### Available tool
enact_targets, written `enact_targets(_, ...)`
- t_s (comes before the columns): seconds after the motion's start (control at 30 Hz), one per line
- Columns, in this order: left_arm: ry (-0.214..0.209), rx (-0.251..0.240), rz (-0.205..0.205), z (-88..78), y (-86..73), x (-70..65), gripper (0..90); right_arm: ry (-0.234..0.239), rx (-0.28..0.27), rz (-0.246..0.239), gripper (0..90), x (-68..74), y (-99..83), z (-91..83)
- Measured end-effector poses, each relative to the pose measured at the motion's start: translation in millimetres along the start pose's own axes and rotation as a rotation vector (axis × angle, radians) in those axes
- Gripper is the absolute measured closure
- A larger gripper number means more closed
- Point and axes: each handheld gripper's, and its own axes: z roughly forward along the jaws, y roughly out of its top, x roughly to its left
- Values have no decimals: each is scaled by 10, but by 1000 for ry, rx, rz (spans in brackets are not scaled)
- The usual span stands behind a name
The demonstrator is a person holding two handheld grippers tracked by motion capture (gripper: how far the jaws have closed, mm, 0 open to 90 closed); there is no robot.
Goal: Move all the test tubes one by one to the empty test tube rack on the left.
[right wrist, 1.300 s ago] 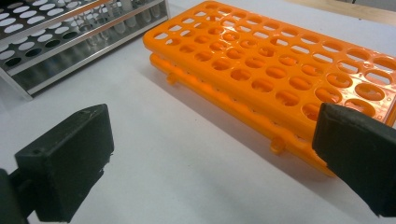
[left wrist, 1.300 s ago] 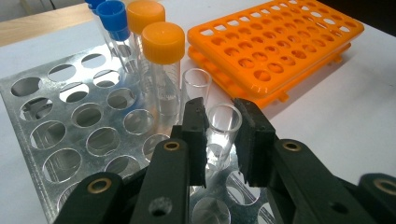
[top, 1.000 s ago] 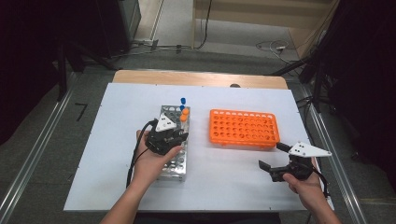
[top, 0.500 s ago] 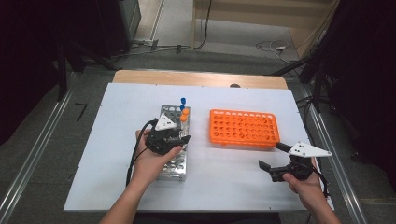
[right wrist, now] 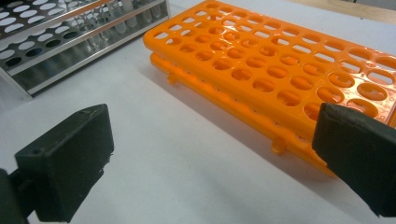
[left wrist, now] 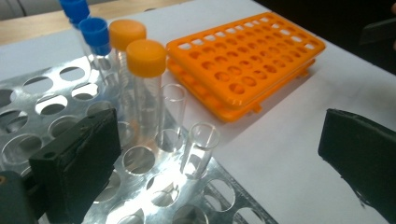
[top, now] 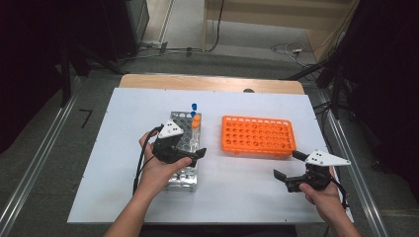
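The left gripper [top: 190, 148] has just been opening its jaws over the metal rack [left wrist: 56, 93], nothing between them, so the uncapped tube [left wrist: 201, 147] looks freshly seated in its hole, while the right gripper [top: 289, 170] waits spread beside the orange rack [top: 258, 136].

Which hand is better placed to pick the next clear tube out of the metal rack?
Left. The left tool hangs open right over the perforated metal rack, an uncapped clear tube between its jaws. The right tool, also open, sits beyond the orange plastic rack.
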Motion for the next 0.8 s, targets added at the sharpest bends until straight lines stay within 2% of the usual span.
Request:
enact_targets(0.27, -33, -67, 9, -99, -6, 12, 0, 2, 1, -1, 0, -2, -1, 4)
enact_targets(0.57, -20, -130, 25, -258, -62, 49, 0, 0, 2, 2, 0, -7, -3, 7)
enact_targets(0.8, -2, -150, 11, -391, -150, 104, 0, -1, 0, 3, 0, -15, -3, 2)
